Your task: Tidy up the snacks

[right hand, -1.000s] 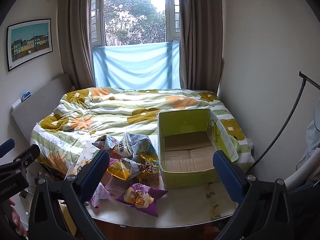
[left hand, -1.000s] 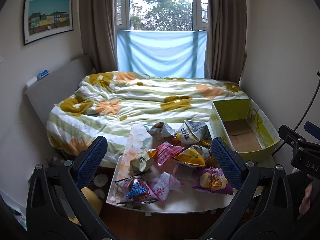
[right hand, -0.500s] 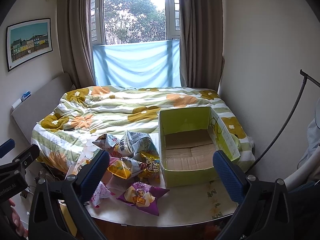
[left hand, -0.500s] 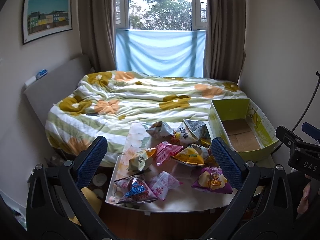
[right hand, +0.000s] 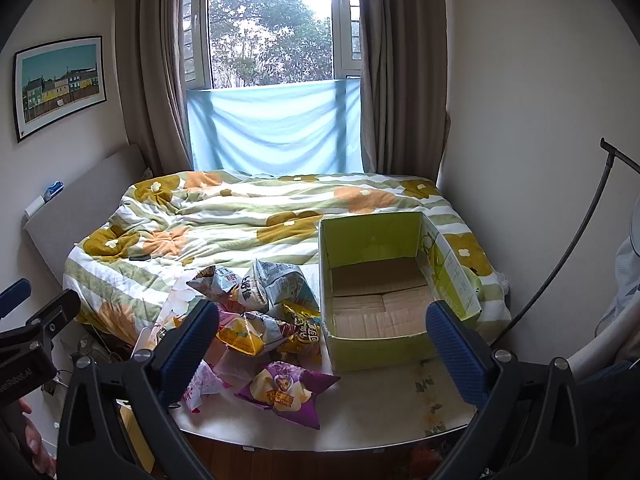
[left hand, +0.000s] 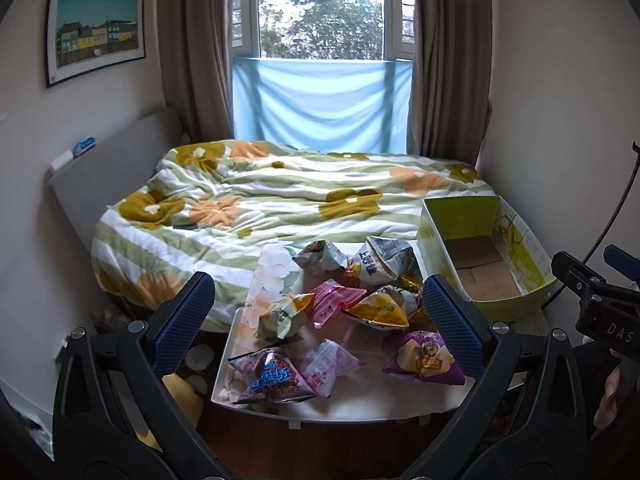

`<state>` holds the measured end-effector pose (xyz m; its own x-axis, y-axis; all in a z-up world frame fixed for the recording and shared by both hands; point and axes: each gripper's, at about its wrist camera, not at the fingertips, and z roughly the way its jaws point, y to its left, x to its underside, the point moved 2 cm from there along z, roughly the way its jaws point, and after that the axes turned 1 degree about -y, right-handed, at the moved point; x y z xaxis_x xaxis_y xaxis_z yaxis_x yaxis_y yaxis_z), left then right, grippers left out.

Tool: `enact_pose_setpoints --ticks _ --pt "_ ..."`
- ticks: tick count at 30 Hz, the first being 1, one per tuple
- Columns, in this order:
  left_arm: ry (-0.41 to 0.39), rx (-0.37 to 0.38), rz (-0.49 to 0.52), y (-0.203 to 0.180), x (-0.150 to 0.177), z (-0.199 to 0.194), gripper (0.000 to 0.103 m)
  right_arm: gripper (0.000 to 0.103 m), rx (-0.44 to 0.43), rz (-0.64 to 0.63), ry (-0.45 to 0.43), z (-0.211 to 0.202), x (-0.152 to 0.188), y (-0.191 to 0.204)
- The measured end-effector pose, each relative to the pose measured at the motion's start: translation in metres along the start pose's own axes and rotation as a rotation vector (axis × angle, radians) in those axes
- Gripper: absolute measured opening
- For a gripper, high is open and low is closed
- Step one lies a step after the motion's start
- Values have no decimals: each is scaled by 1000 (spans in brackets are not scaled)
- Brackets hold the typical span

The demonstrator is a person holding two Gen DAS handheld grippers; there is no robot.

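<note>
Several snack bags lie in a heap on a white table (left hand: 360, 402) at the foot of a bed. Among them are a purple bag (left hand: 424, 362) (right hand: 286, 390), a blue and red bag (left hand: 274, 378), pink bags (left hand: 332, 300) and a grey bag (right hand: 276, 284). An open, empty green cardboard box (right hand: 376, 280) (left hand: 480, 252) stands to their right. My left gripper (left hand: 318, 322) is open and empty, held above and short of the bags. My right gripper (right hand: 322, 346) is open and empty, short of the box's near wall.
The bed with a flowered quilt (left hand: 280, 200) fills the room behind the table. Walls close in on both sides. A black stand rod (right hand: 572, 240) leans at the right. The floor below the table's left side holds small items (left hand: 196, 360).
Both views have shifted only slightly; the table and box sit a touch lower and closer in frame. Nothing was taken hold of or moved.
</note>
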<state>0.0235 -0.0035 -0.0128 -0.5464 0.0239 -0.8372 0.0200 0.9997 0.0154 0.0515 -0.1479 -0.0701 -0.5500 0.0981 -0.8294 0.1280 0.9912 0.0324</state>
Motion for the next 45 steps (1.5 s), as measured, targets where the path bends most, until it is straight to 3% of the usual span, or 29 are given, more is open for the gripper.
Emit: enact_pose_setpoints --ticks 9,15,23,27,37,45 --pt "5 3 -5 1 2 0 103 103 -2 -5 3 -1 7 5" --pt "59 12 -27 10 5 10 103 103 -9 12 35 4 14 0" --pt "204 57 -66 32 50 54 103 103 -65 56 175 47 50 -10" --pt "256 34 -72 33 80 83 102 103 -117 84 261 75 73 -12" --pt "376 35 188 -16 141 177 102 103 -256 56 445 167 123 -7" --pt "472 38 409 -35 178 236 93 103 -314 101 538 208 149 -1"
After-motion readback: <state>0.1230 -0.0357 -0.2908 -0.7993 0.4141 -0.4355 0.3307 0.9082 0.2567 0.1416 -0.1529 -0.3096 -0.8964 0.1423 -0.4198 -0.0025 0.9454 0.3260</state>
